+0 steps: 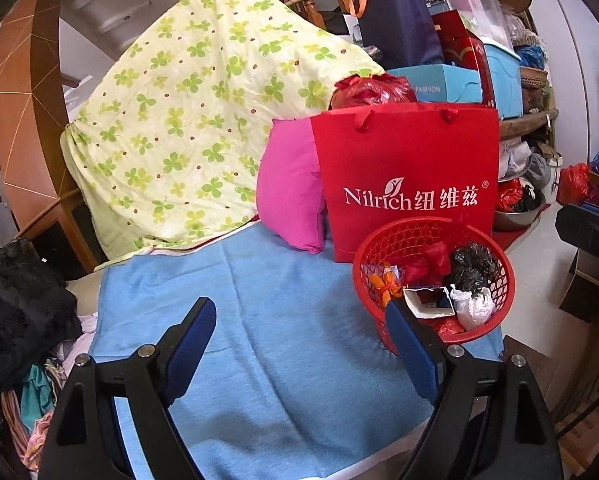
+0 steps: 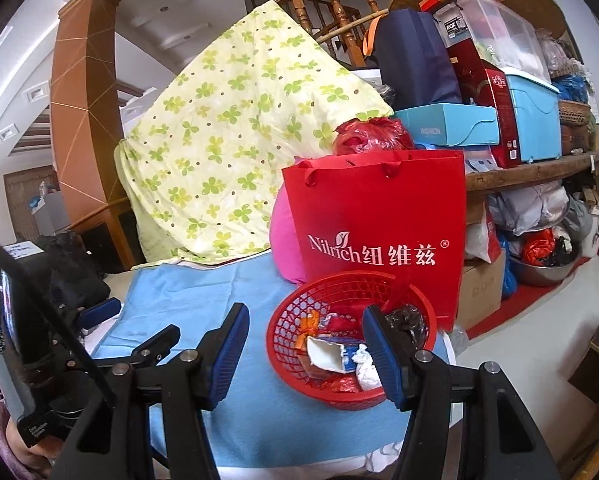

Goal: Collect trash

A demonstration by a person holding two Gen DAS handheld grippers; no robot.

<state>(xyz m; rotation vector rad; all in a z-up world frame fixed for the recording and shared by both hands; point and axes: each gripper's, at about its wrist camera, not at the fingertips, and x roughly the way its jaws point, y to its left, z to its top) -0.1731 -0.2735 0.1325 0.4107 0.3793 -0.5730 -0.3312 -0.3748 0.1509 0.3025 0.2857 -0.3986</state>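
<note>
Red mesh basket (image 2: pixel 353 340) sits on the blue cloth (image 1: pixel 267 312), right in front of the red Nilrich gift bag (image 1: pixel 407 176), w/ trash already in it: torn white carton (image 2: pixel 327 356), crumpled tissue (image 1: pixel 473 306), black plastic bag (image 1: pixel 473 266), orange wrappers (image 1: pixel 385 280). Cloth around the basket looks bare, so I'd judge collecting's about done. Right gripper (image 2: pixel 311 354) hangs over the basket's near rim, tongs apart, nothing held. Left gripper (image 1: pixel 303 354), on the basket's left, tongs wide apart too, empty.

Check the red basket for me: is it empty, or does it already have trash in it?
Not empty. The red basket stands upright on the blue cloth and holds a black bag, white crumpled wrap, torn carton and orange wrapper.
</note>
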